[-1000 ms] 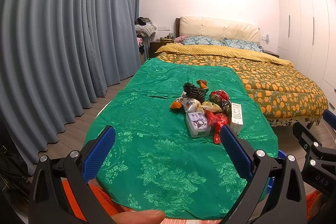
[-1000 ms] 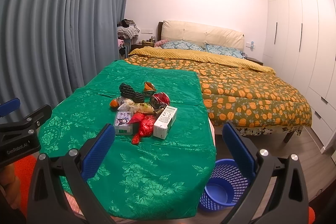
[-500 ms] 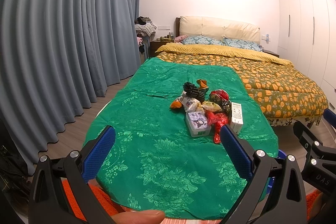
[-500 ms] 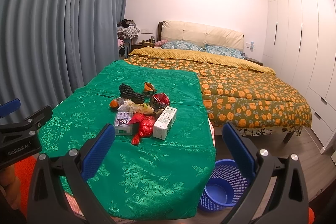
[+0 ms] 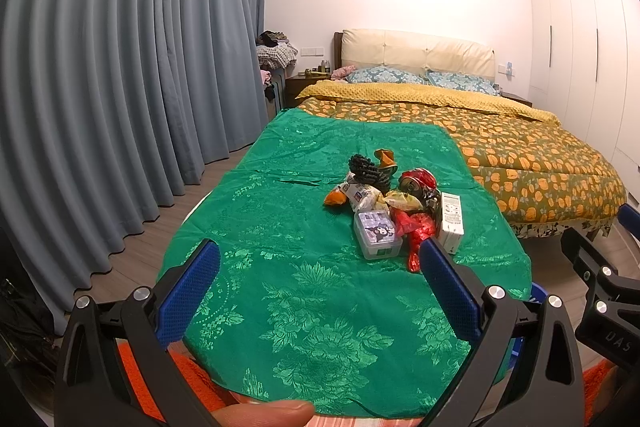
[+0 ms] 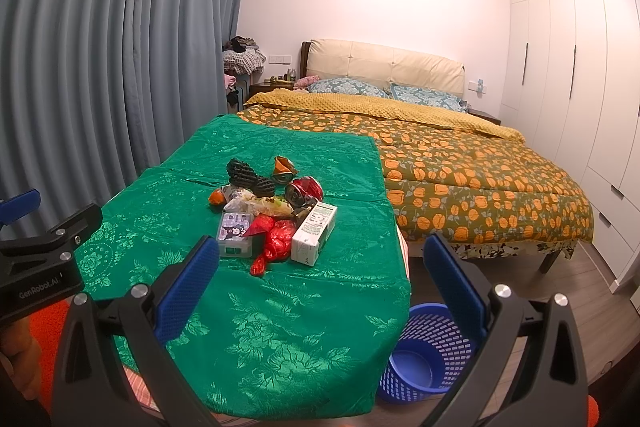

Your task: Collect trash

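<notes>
A heap of trash lies mid-table on the green cloth (image 5: 280, 267): a clear plastic box (image 5: 377, 233) (image 6: 235, 233), a red crinkled wrapper (image 5: 416, 229) (image 6: 276, 241), a white carton (image 5: 451, 221) (image 6: 314, 233), a crushed red can (image 5: 416, 181) (image 6: 304, 190), black mesh pieces (image 6: 250, 177) and snack wrappers (image 6: 260, 205). A blue mesh basket (image 6: 424, 359) stands empty on the floor by the table's near right corner. My left gripper (image 5: 318, 301) and right gripper (image 6: 320, 293) hang open over the near edge, short of the heap, nothing between their fingers.
A bed (image 6: 460, 163) with an orange-patterned quilt runs along the table's right side and beyond. Grey-blue curtains (image 5: 120, 87) fill the left wall. White wardrobes (image 6: 580, 87) stand at the right. A thumb (image 5: 264, 413) shows at the bottom of the left wrist view.
</notes>
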Available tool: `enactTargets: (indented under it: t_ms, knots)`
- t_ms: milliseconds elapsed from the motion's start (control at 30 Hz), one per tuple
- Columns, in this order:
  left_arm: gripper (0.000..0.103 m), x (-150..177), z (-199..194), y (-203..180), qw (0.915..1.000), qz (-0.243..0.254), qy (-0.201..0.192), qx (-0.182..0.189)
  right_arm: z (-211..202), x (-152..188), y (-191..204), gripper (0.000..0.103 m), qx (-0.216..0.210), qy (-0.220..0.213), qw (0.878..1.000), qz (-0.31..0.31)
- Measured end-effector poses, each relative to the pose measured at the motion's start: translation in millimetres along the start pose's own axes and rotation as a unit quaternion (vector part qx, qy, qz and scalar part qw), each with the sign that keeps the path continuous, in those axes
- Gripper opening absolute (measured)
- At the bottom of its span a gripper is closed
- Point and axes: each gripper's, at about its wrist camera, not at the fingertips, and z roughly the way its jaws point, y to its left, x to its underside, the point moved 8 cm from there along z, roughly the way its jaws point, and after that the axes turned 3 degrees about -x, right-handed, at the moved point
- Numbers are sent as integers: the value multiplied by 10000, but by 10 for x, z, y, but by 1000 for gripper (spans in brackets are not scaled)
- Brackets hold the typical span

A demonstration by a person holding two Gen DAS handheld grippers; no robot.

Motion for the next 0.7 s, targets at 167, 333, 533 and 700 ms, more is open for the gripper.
enactTargets:
  t_ms: [167,333,533,700]
  knots:
    - [99,14,-10,-1,10000,2,0,-8,1,-1,-11,99,-8,5,10000,7]
    - [99,70,0,-7,10000,-2,-1,-19,1,12,-12,98,-19,9,10000,-1]
    - [99,99,61,-14,10000,7,3,-18,18,28,-15,99,-7,15,10000,-2]
    - [99,129,154,-5,10000,25,8,-22,19,27,-13,99,-13,18,10000,-5]
